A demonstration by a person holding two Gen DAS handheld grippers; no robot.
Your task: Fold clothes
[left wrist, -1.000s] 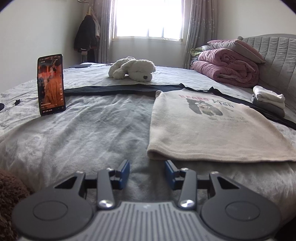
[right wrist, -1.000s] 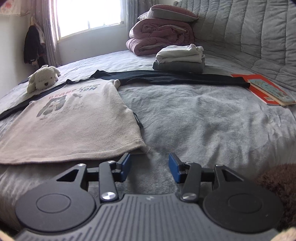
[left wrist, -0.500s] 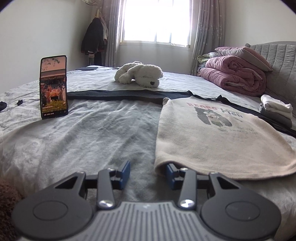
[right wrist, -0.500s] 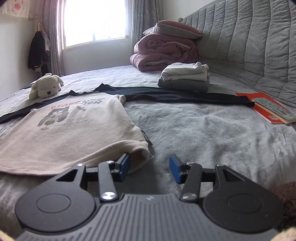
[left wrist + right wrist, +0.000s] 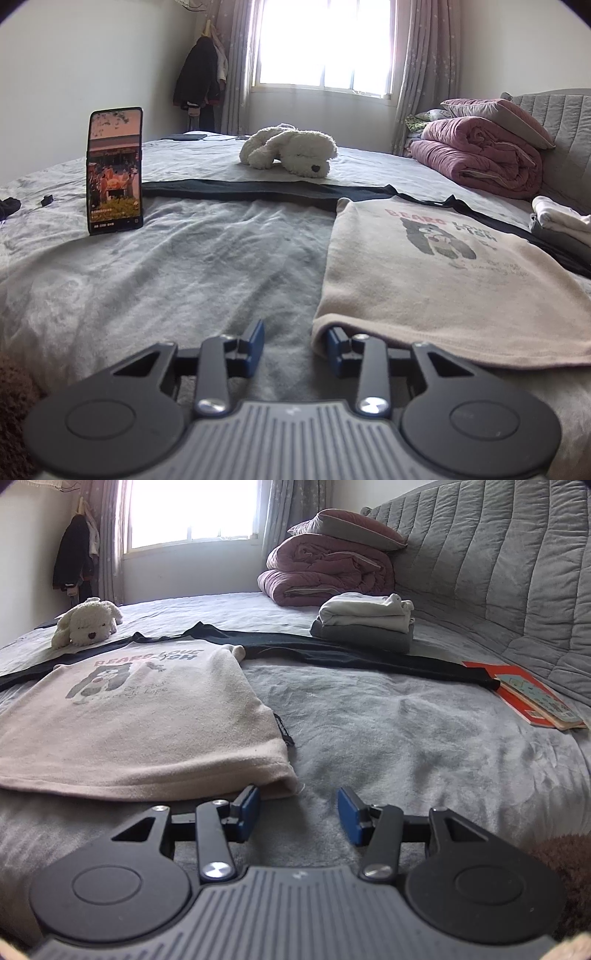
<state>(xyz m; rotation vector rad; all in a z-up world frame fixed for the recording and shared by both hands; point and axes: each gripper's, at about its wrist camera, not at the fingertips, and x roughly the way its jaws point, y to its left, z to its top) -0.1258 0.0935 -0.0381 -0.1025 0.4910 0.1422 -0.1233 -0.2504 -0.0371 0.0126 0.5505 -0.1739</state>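
My left tool [image 5: 293,341] has just been narrowing, its gap beside the shirt [image 5: 436,273] hem's near-left corner on the bed [image 5: 184,273]; my right tool [image 5: 297,814] gapes by the near-right corner. Neither grips yet, so I may pinch bedcover instead.

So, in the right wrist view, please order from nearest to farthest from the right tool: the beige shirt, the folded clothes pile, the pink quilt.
From the right tool:
1. Beige shirt, just ahead on the left, its hem corner by the left pad.
2. Folded clothes pile, farther, right of centre.
3. Pink quilt, behind the pile, by the headboard.
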